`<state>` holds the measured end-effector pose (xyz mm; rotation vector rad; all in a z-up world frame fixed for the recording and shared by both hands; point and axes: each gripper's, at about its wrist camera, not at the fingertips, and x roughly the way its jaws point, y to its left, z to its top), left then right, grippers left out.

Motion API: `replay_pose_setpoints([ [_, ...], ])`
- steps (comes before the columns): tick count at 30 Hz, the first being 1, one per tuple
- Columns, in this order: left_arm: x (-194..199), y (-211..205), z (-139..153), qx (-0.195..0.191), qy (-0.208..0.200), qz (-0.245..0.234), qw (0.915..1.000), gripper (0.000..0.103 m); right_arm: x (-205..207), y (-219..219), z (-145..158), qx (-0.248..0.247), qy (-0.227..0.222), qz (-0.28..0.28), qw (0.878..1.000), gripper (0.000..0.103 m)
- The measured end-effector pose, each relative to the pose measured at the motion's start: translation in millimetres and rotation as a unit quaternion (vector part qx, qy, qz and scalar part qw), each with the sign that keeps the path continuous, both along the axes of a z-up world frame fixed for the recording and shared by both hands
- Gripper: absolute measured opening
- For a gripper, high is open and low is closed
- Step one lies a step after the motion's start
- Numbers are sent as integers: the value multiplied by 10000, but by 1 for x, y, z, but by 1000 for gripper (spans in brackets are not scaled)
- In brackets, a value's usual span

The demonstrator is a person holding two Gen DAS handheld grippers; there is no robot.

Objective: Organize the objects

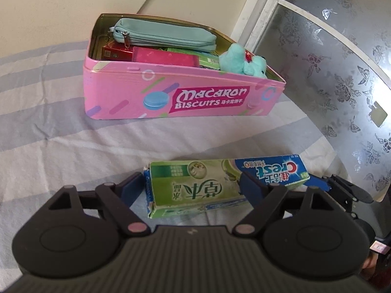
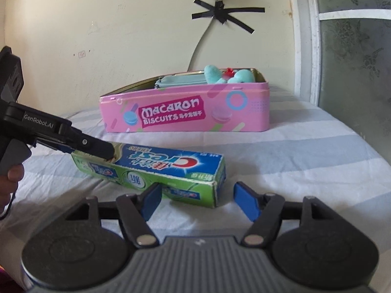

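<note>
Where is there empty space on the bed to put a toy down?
Bare striped sheet lies between the pink biscuit tin and the green-and-blue toothpaste box, and right of that box. The tin itself is crowded.

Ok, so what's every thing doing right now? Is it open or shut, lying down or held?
Biscuit tin: open, no lid on, nearly full.
Pencil pouch: zipped shut, lying on top inside the tin.
Plush toy: in the tin, poking above the rim.
Toothpaste box: lying flat on the bedsheet.
Left gripper: fingers open, at one end of the box.
Right gripper: fingers open, at the other end.
</note>
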<state>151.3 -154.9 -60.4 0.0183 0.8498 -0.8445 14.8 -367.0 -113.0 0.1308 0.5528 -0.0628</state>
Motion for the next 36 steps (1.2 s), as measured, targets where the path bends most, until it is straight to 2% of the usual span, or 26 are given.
replay_pose_setpoints([
  [4, -8, -3, 2, 85, -98, -27, 9999, 86, 6, 9, -1, -290, 28, -11, 9996, 74],
  [8, -14, -5, 5, 125, -169, -25, 9998, 84, 3, 8, 0, -305, 44, -48, 9995, 73],
  [15, -34, -4, 20, 150, -610, 2, 9980, 82, -7, 12, 8, -392, 4, -153, 9991, 73],
  [24, -41, 18, 32, 122, -1019, 241, 9944, 82, -1, 36, 20, -556, -105, -138, 9983, 73],
  [30, -34, 36, 23, 46, -739, 400, 9965, 82, 4, 55, 18, -669, 23, -42, 9978, 73],
  [36, -27, 42, 7, 87, -463, 345, 9983, 83, 8, 61, 10, -721, 335, 8, 9968, 73],
])
